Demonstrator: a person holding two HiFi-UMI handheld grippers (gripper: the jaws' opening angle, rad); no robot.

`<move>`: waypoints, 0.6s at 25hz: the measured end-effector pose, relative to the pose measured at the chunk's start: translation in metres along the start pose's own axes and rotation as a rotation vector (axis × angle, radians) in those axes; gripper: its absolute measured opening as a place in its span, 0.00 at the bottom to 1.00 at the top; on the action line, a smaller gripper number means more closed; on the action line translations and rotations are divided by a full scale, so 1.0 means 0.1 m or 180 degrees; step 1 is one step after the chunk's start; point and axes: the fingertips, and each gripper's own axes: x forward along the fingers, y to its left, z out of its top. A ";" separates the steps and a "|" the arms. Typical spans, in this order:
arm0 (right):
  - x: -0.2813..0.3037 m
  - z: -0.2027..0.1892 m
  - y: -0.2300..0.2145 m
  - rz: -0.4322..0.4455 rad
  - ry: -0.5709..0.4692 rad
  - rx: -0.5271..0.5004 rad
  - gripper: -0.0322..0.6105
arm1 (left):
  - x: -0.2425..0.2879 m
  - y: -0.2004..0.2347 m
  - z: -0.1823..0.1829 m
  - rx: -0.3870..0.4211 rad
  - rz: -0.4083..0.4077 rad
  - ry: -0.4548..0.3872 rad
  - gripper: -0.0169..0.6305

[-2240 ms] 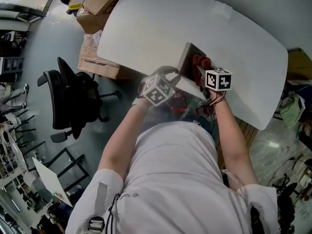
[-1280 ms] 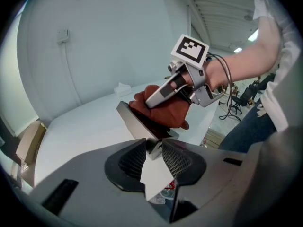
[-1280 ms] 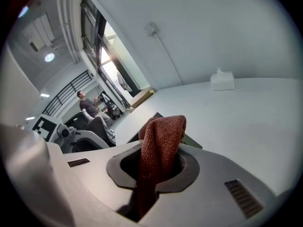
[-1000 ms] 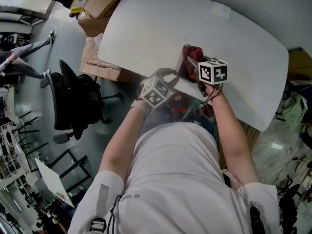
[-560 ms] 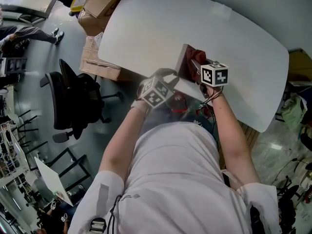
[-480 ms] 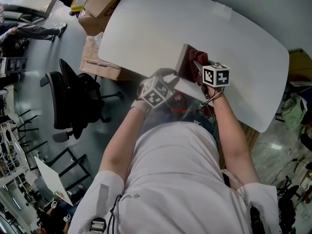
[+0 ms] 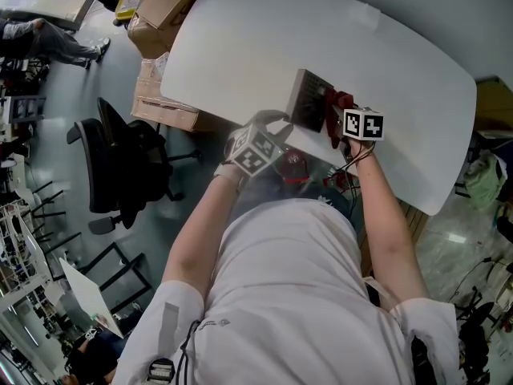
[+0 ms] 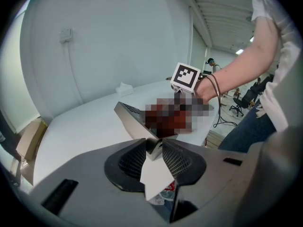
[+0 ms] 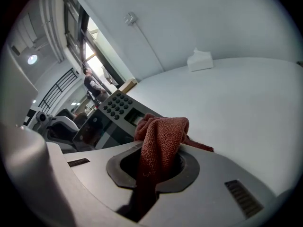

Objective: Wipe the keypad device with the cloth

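Observation:
The grey keypad device [image 7: 308,99] stands tilted near the front edge of the white table [image 7: 264,46]. My left gripper [image 8: 154,146] is shut on its near corner and holds it up; its marker cube [image 7: 255,147] shows in the head view. My right gripper [image 9: 158,161] is shut on a red cloth [image 9: 161,136], which bunches out of the jaws. In the head view the cloth [image 7: 335,111] lies against the device's right side, beside the right marker cube [image 7: 362,124]. The dark keys and small screen [image 9: 119,109] show uncovered, left of the cloth.
A white tissue box [image 9: 200,59] sits far back on the table. Cardboard boxes [image 7: 160,10] stand on the floor at the table's left end, and a black office chair [image 7: 120,163] stands to my left. Cables hang below the table's front edge [image 7: 337,175].
My right gripper has drawn the cloth from the device's upper face down to its right side, uncovering the keys. The left gripper has stayed put on the device's corner.

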 end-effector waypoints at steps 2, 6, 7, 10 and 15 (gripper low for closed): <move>0.02 -0.04 -0.03 0.0003 0.0028 0.0033 0.13 | -0.01 0.01 -0.01 0.0003 0.0006 0.0004 0.19; -0.01 0.02 0.01 -0.0012 0.0039 -0.0023 0.13 | -0.01 0.01 -0.01 0.0021 0.0005 0.0017 0.19; -0.03 0.06 0.03 -0.0010 0.0019 -0.0060 0.13 | -0.01 0.01 -0.01 0.0025 0.0002 0.0020 0.19; -0.06 0.24 0.16 0.0081 -0.0096 -0.0130 0.13 | -0.01 0.02 -0.01 0.0041 0.0000 0.0027 0.19; -0.12 0.61 0.62 0.0460 -0.0309 -0.0219 0.13 | -0.01 0.00 0.01 0.0069 -0.0005 0.0045 0.19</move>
